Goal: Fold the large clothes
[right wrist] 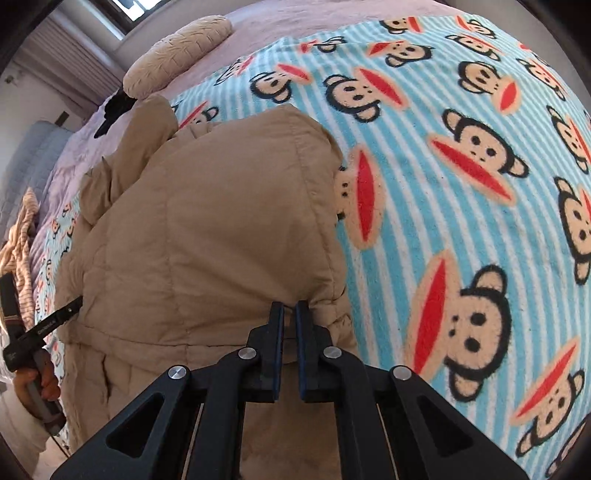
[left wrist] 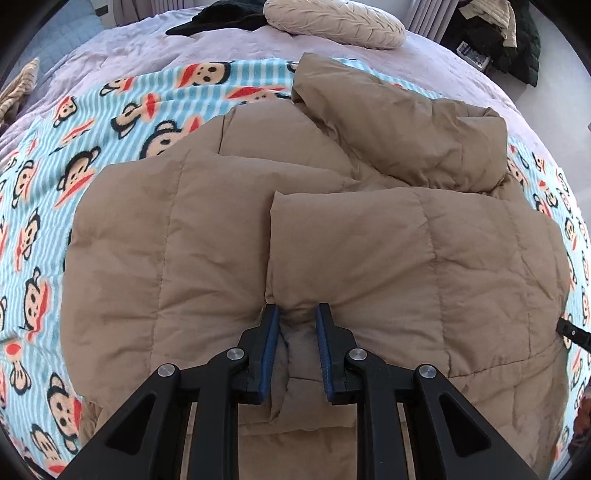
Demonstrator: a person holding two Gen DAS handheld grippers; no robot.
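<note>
A tan quilted puffer jacket [left wrist: 221, 240] lies spread on a monkey-print blanket [left wrist: 110, 110], with a sleeve folded across its top. My left gripper [left wrist: 297, 314] is shut on a raised fold of the jacket at its near edge, and fabric bulges between the blue pads. In the right wrist view the jacket [right wrist: 221, 221] fills the left half. My right gripper [right wrist: 290, 308] is shut on the jacket's edge at its right corner, its jaws almost touching. The left gripper [right wrist: 70, 308] shows there at the far left, held by a hand [right wrist: 40, 380].
The blue striped blanket [right wrist: 443, 184] covers a lilac bedspread [left wrist: 443, 66]. A beige pillow [left wrist: 332, 22] and a black garment [left wrist: 221, 14] lie at the head of the bed. Dark clothes [left wrist: 498, 33] are piled beyond the bed's right corner. A striped cloth [right wrist: 22, 240] lies at the left.
</note>
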